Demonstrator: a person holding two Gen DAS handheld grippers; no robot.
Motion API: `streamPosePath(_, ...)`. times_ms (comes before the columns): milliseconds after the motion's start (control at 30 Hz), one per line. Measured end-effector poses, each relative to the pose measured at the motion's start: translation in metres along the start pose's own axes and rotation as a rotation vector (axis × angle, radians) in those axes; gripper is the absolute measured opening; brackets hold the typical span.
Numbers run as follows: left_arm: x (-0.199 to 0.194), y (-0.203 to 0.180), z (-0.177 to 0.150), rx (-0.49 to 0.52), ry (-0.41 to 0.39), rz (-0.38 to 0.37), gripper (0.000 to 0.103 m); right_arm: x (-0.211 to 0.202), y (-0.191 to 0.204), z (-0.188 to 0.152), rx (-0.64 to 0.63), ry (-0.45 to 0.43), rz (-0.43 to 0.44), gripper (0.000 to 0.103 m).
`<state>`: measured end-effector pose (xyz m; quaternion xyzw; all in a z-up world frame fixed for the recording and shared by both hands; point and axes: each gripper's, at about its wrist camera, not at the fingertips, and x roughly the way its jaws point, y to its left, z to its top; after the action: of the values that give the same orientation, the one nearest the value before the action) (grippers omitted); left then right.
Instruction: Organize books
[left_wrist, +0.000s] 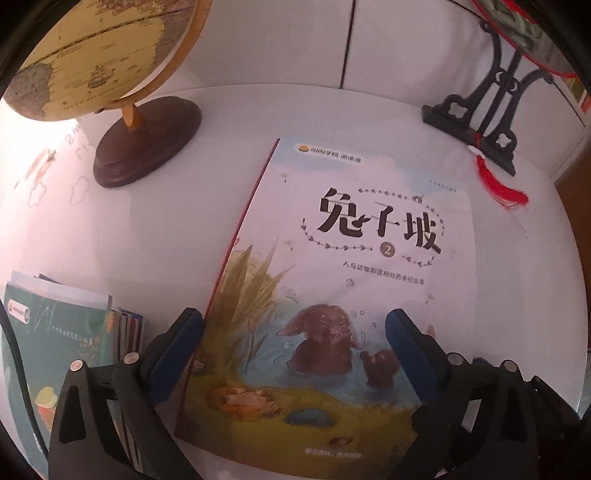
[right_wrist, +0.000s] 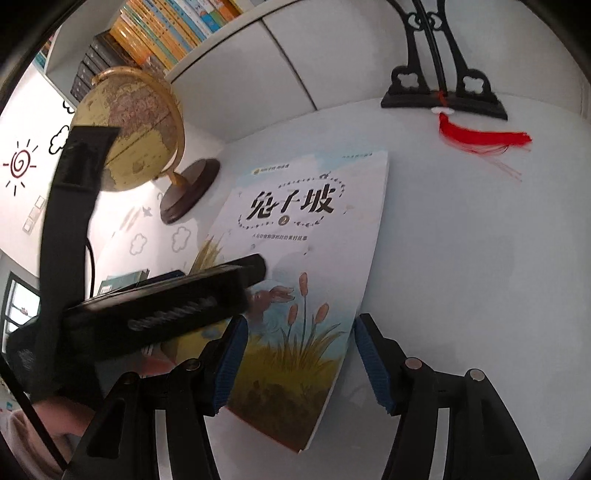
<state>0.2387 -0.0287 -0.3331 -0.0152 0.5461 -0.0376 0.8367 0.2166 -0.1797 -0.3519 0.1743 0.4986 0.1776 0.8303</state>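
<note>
White tabletop (left_wrist: 147, 229) bears the picture book (left_wrist: 332, 277), lying flat with the globe (left_wrist: 110, 66) at its ten o'clock. Left gripper (left_wrist: 295, 332) gapes wide over its lower cover, apparently untouching; right gripper (right_wrist: 299, 354) half-open astride its edge, gripping nothing.

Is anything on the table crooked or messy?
Yes. The rabbit book lies flat at a slant on the white table, apart from the book pile near the left edge. The red tassel is splayed on the tabletop. Nothing looks spilled or torn.
</note>
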Motion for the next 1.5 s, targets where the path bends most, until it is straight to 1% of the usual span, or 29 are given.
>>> streamPosePath(100,-0.006,0.003,-0.002,-0.012,-0.002,-0.044,0.099,0.0,0.0,0.002,-0.016,0.054,0.008,0.065)
streamPosePath(200,-0.014,0.008,-0.007,-0.021,-0.032,-0.077,0.099,0.001,-0.002,0.007,-0.025,0.11,0.018,0.067)
streamPosePath(300,-0.019,0.01,-0.008,-0.053,-0.03,-0.097,0.098,0.002,0.001,0.007,-0.015,0.129,0.004,0.068)
streamPosePath(333,-0.023,0.012,-0.01,-0.067,-0.031,-0.112,0.098,0.002,0.003,0.007,-0.009,0.134,-0.003,0.073)
streamPosePath(367,-0.024,0.013,-0.009,-0.08,-0.032,-0.126,0.098,0.003,0.005,0.006,-0.014,0.145,-0.002,0.074)
streamPosePath(467,-0.033,0.02,-0.02,-0.112,-0.025,-0.156,0.098,0.002,0.013,0.001,-0.064,0.182,-0.022,0.075)
streamPosePath(533,-0.037,0.02,-0.032,-0.104,-0.02,-0.153,0.098,-0.001,0.012,-0.005,-0.077,0.204,-0.004,0.075)
streamPosePath(600,-0.039,0.017,-0.043,-0.099,-0.007,-0.136,0.098,-0.004,0.01,-0.011,-0.068,0.208,0.007,0.075)
streamPosePath(667,-0.045,0.017,-0.056,-0.125,-0.003,-0.137,0.098,-0.008,0.01,-0.018,-0.082,0.209,0.013,0.075)
streamPosePath(733,-0.05,0.017,-0.068,-0.131,0.006,-0.151,0.098,-0.012,0.013,-0.028,-0.113,0.216,0.01,0.079)
streamPosePath(833,-0.055,0.017,-0.081,-0.106,0.026,-0.175,0.098,-0.019,0.015,-0.042,-0.151,0.237,0.029,0.081)
streamPosePath(933,-0.058,0.016,-0.085,-0.058,0.028,-0.21,0.098,-0.027,0.008,-0.053,-0.152,0.248,0.081,0.081)
streamPosePath(1000,-0.054,0.013,-0.081,-0.036,0.04,-0.184,0.098,-0.03,0.003,-0.057,-0.146,0.24,0.108,0.081)
streamPosePath(1067,-0.049,0.015,-0.075,-0.048,0.044,-0.152,0.098,-0.032,0.0,-0.057,-0.144,0.211,0.084,0.08)
streamPosePath(1100,-0.05,0.016,-0.074,-0.059,0.043,-0.153,0.098,-0.033,-0.005,-0.055,-0.126,0.189,0.065,0.08)
streamPosePath(1133,-0.05,0.015,-0.073,-0.065,0.042,-0.16,0.098,-0.034,-0.012,-0.052,-0.077,0.171,0.083,0.081)
streamPosePath(1167,-0.05,0.014,-0.073,-0.064,0.039,-0.168,0.098,-0.032,-0.02,-0.049,-0.009,0.166,0.138,0.081)
streamPosePath(1200,-0.051,0.013,-0.074,-0.064,0.034,-0.171,0.095,-0.031,-0.025,-0.048,0.042,0.168,0.181,0.081)
streamPosePath(1233,-0.053,0.012,-0.074,-0.071,0.03,-0.173,0.083,-0.028,-0.028,-0.046,0.088,0.171,0.219,0.079)
streamPosePath(1267,-0.053,0.01,-0.075,-0.092,0.037,-0.213,0.059,-0.024,-0.029,-0.045,0.124,0.175,0.249,0.077)
streamPosePath(1300,-0.052,0.01,-0.076,-0.128,0.056,-0.249,0.054,-0.022,-0.027,-0.045,0.13,0.181,0.261,0.074)
streamPosePath(1333,-0.053,0.008,-0.078,-0.161,0.054,-0.248,0.054,-0.021,-0.026,-0.046,0.122,0.187,0.267,0.066)
streamPosePath(1367,-0.053,0.006,-0.079,-0.186,0.052,-0.264,0.054,-0.022,-0.026,-0.048,0.117,0.195,0.264,0.062)
streamPosePath(1400,-0.054,0.003,-0.081,-0.195,0.049,-0.278,0.054,-0.022,-0.027,-0.049,0.124,0.201,0.264,0.05)
streamPosePath(1433,-0.054,-0.001,-0.082,-0.192,0.047,-0.282,0.054,-0.02,-0.03,-0.051,0.143,0.216,0.276,0.035)
streamPosePath(1467,-0.055,-0.006,-0.083,-0.174,0.049,-0.262,0.054,-0.017,-0.035,-0.054,0.169,0.24,0.284,0.027)
streamPosePath(1500,-0.055,-0.008,-0.082,-0.16,0.05,-0.232,0.054,-0.018,-0.04,-0.056,0.177,0.248,0.279,0.017)
